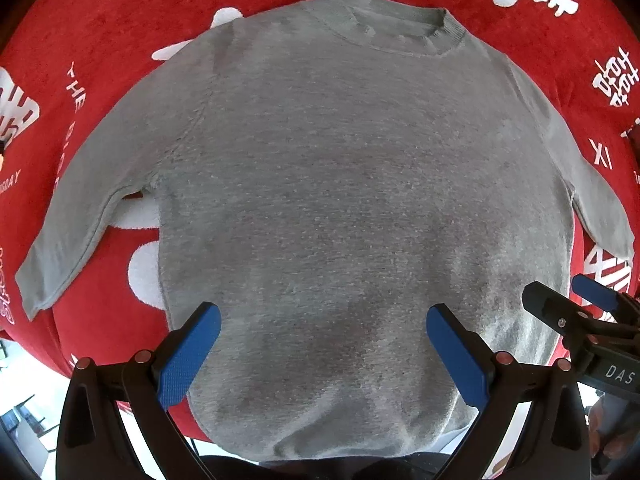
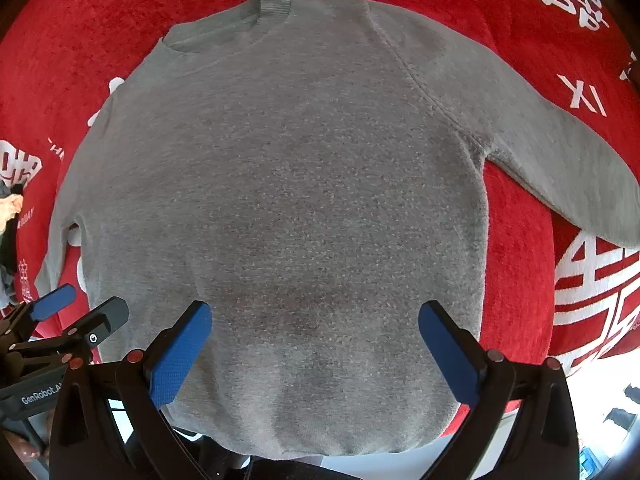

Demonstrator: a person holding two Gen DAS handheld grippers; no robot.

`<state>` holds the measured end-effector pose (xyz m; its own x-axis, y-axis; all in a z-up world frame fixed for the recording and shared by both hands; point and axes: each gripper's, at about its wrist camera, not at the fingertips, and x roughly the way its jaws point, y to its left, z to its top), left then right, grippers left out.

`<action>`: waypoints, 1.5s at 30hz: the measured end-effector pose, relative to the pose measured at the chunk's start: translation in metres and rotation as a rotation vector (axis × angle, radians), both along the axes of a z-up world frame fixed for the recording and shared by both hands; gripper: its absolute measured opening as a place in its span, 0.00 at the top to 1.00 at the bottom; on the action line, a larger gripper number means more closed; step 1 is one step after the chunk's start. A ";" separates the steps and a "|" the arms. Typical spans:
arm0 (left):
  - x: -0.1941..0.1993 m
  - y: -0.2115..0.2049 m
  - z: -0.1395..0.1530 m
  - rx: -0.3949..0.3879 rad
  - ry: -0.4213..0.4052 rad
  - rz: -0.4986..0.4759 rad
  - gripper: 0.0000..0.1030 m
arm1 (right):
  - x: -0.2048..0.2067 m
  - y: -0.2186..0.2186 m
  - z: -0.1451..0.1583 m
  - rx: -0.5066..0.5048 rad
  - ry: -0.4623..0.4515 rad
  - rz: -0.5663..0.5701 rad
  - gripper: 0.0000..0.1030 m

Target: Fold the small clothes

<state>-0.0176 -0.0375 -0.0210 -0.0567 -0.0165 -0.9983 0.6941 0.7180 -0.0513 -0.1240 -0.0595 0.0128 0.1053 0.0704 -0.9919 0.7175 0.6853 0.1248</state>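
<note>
Grey knit, the small sweater [image 1: 320, 200] lies flat and face up on a red cloth [image 1: 100, 40] printed with white characters, its collar at the far side and its hem at the near edge. Its left sleeve [image 1: 72, 216] angles outward over the cloth. The left gripper [image 1: 323, 350] hovers above the hem, released, blue pads spread wide. Just beside it, the right gripper [image 2: 315, 348] hangs likewise spread, holding nothing. The right sleeve [image 2: 560, 172] stretches outward.
</note>
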 end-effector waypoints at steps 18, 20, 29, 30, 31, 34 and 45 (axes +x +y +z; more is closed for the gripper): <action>0.006 0.057 0.004 -0.006 -0.010 0.036 0.00 | 0.006 0.014 0.001 0.001 0.002 0.022 0.00; 0.006 0.062 0.003 -0.005 -0.010 0.040 0.00 | 0.006 0.016 0.000 0.003 0.006 0.025 0.00; 0.021 0.073 -0.006 -0.018 -0.003 0.070 0.00 | 0.021 0.022 0.002 -0.006 0.025 0.058 0.00; 0.024 0.075 -0.006 -0.019 -0.003 0.073 0.00 | 0.023 0.023 0.002 -0.007 0.024 0.061 0.00; 0.027 0.077 -0.007 -0.020 -0.003 0.076 0.00 | 0.025 0.024 0.002 -0.007 0.024 0.065 0.00; 0.039 0.080 -0.007 -0.021 0.003 0.088 0.00 | 0.031 0.026 0.001 -0.007 0.025 0.073 0.00; 0.074 0.111 -0.004 -0.040 0.016 0.108 0.00 | 0.045 0.039 0.005 -0.019 0.034 0.093 0.00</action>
<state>0.0568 0.0739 -0.0250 -0.0684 -0.0633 -0.9957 0.6115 0.7859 -0.0919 -0.0795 -0.0207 0.0176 0.0657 0.0590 -0.9961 0.6542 0.7512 0.0876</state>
